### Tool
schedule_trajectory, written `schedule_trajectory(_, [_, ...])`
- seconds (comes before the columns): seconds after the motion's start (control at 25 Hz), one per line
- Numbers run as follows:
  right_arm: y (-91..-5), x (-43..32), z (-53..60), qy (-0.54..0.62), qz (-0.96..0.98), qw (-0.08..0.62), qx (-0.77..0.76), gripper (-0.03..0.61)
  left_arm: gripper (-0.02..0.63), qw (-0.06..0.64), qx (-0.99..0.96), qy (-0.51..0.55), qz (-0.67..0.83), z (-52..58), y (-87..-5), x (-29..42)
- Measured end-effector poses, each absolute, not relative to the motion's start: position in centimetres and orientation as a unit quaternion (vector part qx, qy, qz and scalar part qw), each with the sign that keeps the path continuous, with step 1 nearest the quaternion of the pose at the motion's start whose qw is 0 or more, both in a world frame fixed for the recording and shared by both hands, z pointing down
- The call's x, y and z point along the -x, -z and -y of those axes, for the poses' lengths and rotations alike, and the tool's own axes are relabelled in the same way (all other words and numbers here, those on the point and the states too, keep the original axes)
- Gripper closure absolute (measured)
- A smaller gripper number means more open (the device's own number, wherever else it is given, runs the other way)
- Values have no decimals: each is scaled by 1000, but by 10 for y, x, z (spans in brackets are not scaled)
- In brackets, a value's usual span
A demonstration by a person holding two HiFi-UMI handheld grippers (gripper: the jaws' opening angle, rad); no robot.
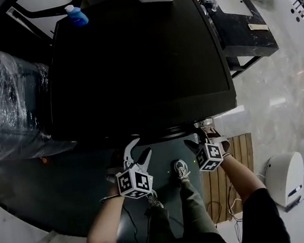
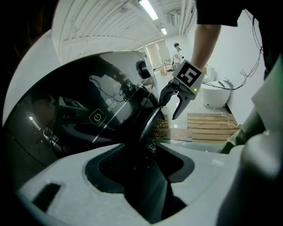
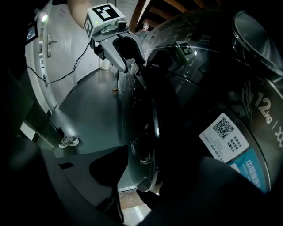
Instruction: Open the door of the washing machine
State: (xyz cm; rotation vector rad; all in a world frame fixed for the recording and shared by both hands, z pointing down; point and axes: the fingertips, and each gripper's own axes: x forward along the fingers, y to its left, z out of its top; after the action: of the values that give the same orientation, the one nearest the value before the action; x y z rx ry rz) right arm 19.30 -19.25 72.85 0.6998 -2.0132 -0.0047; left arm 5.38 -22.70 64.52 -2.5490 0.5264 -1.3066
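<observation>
The washing machine (image 1: pixel 135 65) is a black front-loader. Its round door (image 3: pixel 140 132) is on the front face, shut or nearly so, and its rim passes between the jaws of both tools. The left gripper (image 1: pixel 138 152) stands released, jaws wide astride the upper rim. The right gripper (image 1: pixel 197 139) is also unclenched, with the rim between its jaws and floor visible in the gap beside one jaw. In my judgement the door is rigid, fairly heavy and glossy, so it is liable to slip. It is probably held by a latch, so a firm grip on the rim and a steady outward pull would be needed. The hinge side cannot be determined. The head view shows only the machine's top and the two tools at its front edge; the door itself is hidden there. Only the right gripper view shows the QR label (image 3: pixel 223 132) beyond its jaws, and only the left gripper view shows the power symbol (image 2: pixel 96 117).
</observation>
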Motion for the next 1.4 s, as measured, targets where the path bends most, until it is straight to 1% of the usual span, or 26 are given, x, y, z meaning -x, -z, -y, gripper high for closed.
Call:
schedule_trajectory(0.12, [-727, -193, 198, 14, 823, 479, -305, 392, 400, 127, 866, 449, -180, 230, -648, -55])
schedule_trajectory(0.24, [-727, -194, 201, 18, 820, 475, -318, 399, 400, 145, 861, 453, -179, 232, -650, -57])
schedule_trajectory(0.32, [-727, -196, 202, 17, 818, 476, -323, 425, 410, 142, 861, 454, -181, 233, -649, -58])
schedule_trajectory(0.36, [-727, -196, 203, 15, 816, 478, -325, 426, 433, 138, 861, 454, -182, 233, -649, -58])
schedule_trajectory(0.48, [-727, -195, 204, 2, 808, 481, -340, 423, 442, 134, 861, 457, -181, 234, -648, -58])
schedule_trajectory(0.72, [-726, -194, 203, -11, 803, 489, -341, 426, 449, 103, 867, 449, -190, 233, -647, -58])
schedule_trajectory(1.08, [-727, -196, 201, -20, 800, 475, -367, 423, 451, 84, 873, 436, -201, 231, -645, -57])
schedule_trajectory(1.4, [-726, -196, 202, -19, 795, 473, -380, 423, 454, 83, 878, 428, -199, 231, -644, -57])
